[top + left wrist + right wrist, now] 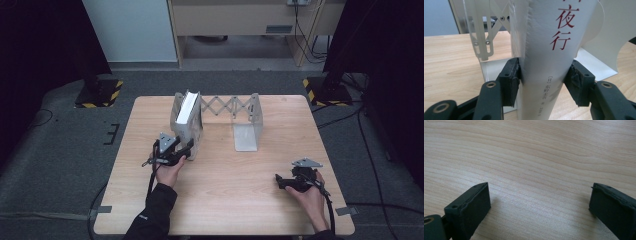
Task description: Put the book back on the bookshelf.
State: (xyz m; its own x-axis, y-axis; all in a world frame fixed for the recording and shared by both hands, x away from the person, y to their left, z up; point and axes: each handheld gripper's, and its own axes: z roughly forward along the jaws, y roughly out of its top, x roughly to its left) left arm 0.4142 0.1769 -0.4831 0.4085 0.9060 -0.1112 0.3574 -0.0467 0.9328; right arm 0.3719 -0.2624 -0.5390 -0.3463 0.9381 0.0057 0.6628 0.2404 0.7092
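With the left claw [541, 82] pinching the spine of the white book [549, 50] upright in the metal book rack [220, 112] near the desk's [225, 200] far edge, and the right claw [539, 202] spread idle, the book likely needs squaring before release.

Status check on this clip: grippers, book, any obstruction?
Left gripper fingers clamped on the upright white book at the expandable rack. Right gripper open, empty, over bare table. Nothing blocking.

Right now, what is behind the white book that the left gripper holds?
Behind the book stand the bookend's white plates and scissor links. The book covers what lies directly behind it. The left gripper clamps its spine.
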